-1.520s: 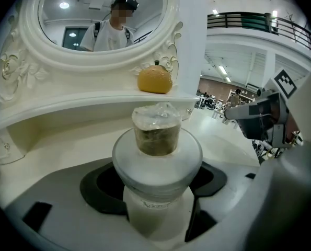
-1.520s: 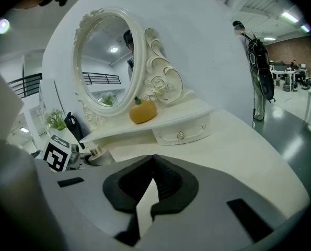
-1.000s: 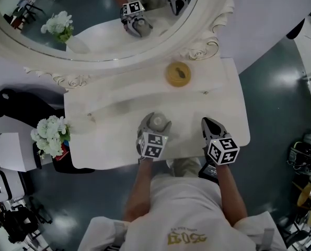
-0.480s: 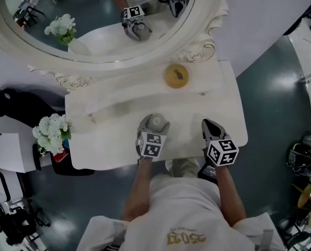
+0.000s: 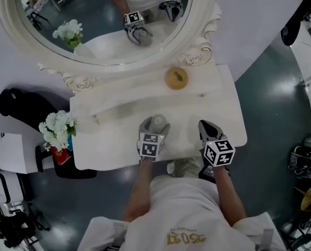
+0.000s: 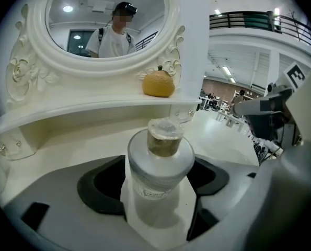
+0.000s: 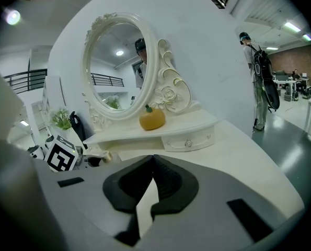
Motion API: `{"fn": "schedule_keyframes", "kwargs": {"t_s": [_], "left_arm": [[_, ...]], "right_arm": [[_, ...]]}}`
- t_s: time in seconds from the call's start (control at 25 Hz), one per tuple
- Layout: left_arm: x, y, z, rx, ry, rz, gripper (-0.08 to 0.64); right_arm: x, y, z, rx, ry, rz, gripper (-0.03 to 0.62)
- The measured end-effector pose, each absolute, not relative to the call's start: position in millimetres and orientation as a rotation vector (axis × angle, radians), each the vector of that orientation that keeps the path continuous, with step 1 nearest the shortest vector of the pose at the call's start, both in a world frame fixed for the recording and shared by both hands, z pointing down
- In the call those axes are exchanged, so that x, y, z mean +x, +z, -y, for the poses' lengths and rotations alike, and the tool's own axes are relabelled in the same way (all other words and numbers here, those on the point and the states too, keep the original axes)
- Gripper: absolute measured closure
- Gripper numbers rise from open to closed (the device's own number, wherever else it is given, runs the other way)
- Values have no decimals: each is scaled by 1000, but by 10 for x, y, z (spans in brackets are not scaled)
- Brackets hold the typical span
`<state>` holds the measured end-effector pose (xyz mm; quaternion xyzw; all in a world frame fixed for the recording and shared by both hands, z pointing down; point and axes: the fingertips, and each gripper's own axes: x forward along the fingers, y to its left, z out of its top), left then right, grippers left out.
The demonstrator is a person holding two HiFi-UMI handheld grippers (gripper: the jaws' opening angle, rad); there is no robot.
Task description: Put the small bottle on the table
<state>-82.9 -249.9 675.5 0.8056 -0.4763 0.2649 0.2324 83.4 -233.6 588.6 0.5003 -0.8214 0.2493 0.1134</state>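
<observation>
**Small bottle down on the table, grip coming off**

The small frosted-glass bottle with a clear stopper (image 6: 160,163) stands upright on the white dressing table (image 5: 108,140), on the near side of the round orange ornament (image 5: 176,77) and slightly to its left. It has kept that spot over the last second. The left gripper (image 5: 154,125) flanks it with jaws opening, wider than before and seemingly clear of the glass. The right gripper (image 7: 152,182), nearer than the ornament and to its right, is closed on nothing. Judgement: placement is essentially done and only a clean withdrawal remains.
</observation>
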Motion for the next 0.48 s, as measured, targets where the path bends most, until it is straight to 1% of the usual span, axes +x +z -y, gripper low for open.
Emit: {"fn": "schedule_keyframes", "kwargs": {"t_s": [0.36,0.48], "left_arm": [[-936,6545,2321,2217,629,1332,184],[-964,6458,2240,2235,629,1341,204]], "right_arm": [[680,5681,2164,1452,665,2461,580],[624,5628,2101,1450,642,2477,580]]}}
